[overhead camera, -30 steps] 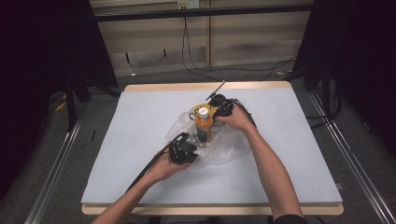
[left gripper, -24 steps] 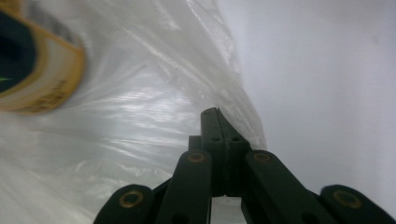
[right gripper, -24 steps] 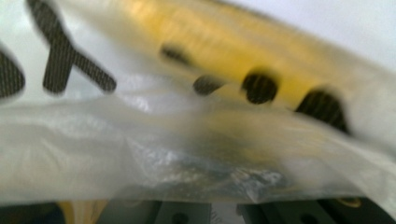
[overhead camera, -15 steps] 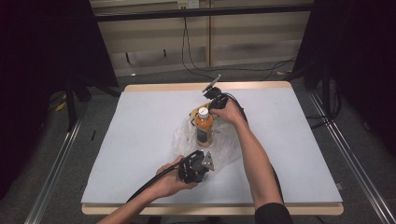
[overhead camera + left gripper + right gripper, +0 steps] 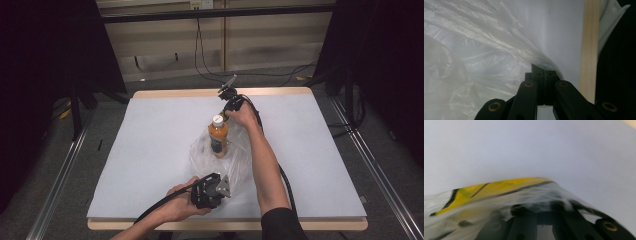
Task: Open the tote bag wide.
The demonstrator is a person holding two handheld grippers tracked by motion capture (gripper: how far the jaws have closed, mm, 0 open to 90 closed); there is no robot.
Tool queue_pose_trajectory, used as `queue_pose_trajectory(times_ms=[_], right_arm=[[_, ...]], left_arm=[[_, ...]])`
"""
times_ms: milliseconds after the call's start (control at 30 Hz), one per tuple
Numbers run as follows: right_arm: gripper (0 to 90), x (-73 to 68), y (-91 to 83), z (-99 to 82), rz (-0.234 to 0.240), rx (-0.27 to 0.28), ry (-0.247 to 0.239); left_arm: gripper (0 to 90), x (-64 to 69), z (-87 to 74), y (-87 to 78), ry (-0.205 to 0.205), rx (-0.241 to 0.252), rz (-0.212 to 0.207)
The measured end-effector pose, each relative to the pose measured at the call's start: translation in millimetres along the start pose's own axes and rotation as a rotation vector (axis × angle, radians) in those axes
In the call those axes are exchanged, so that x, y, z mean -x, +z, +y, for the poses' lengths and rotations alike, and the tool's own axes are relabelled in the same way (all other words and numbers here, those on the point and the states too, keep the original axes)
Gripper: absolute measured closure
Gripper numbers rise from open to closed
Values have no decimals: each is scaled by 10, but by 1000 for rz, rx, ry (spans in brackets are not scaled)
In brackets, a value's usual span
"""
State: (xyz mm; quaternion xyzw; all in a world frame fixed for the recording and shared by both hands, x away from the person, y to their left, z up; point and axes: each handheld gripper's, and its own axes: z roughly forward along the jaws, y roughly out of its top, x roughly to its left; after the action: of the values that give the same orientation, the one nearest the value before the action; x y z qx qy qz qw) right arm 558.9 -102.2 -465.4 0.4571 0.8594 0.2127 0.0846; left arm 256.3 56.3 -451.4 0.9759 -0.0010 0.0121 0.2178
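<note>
A person at a white desk (image 5: 150,150) is stretching a clear plastic bag (image 5: 240,165) between two grippers. The left gripper (image 5: 212,190), at six o'clock near the desk's front edge, is pinching the bag's near edge with its fingers (image 5: 543,75) fully closed. The right gripper (image 5: 231,100), at twelve o'clock, is clamping the bag's yellow-printed far edge (image 5: 499,186), fingers closed. An orange bottle (image 5: 218,136) with a white cap is standing upright inside the bag, at the desk's centre.

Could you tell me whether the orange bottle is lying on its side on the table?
No, the orange bottle stands upright with its white cap on top, inside the clear plastic bag.
</note>
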Motion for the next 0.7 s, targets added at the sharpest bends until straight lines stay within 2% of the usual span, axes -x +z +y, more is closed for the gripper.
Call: queue_pose_trajectory(times_ms=[33, 67, 133, 167, 200, 233, 267, 333, 400, 433, 467, 500, 533, 567, 600, 633, 667, 700], right_arm=[[900, 13, 5, 8, 0, 1, -1], [900, 10, 1, 25, -33, -11, -6], [900, 10, 6, 41, -48, -21, -11], [900, 18, 12, 52, -45, -20, -16], [900, 32, 19, 60, -55, -17, -17], [900, 37, 14, 58, -47, -22, -8], [900, 48, 10, 56, -41, -21, -5], [900, 65, 10, 39, -48, -7, -9], [900, 53, 4, 36, -51, -11, -6], [900, 36, -3, 35, -36, -13, -12], [900, 36, -3, 35, -36, -13, -12], [900, 2, -61, 22, 11, 7, -48], [900, -20, -105, 15, 40, 25, -53], [900, -33, -169, -3, 93, 61, -71], [900, -39, -232, -18, 110, 87, -74], [900, -50, -297, -38, 140, 110, -58], [900, -43, -354, -63, 180, 135, -57], [900, -43, -412, -95, 196, 152, -57]], left_arm=[[900, 23, -5, 1, -13, 5, -11], [900, 48, 1, -7, 16, -8, -7], [900, 62, 4, -14, 32, -19, -1], [900, 79, 0, -13, 8, -16, -8], [900, 97, -9, -18, 12, -9, -20], [900, 119, -18, -18, 5, -2, -22], [900, 117, -29, -29, 18, -7, -27], [900, 79, -55, -33, 4, 9, -44], [900, 49, -91, -40, -39, 51, -40], [900, 12, -100, -72, -48, 84, -49], [900, 12, -100, -72, -48, 84, -49], [900, -89, -126, -197, -84, 151, -58], [900, -162, -140, -268, -98, 185, -63], [900, -219, -155, -321, -110, 213, -54], [900, -219, -155, -321, -110, 213, -54], [900, -307, -189, -397, -141, 269, -66], [900, -326, -200, -417, -156, 312, -34], [900, -349, -209, -447, -166, 327, -36]])
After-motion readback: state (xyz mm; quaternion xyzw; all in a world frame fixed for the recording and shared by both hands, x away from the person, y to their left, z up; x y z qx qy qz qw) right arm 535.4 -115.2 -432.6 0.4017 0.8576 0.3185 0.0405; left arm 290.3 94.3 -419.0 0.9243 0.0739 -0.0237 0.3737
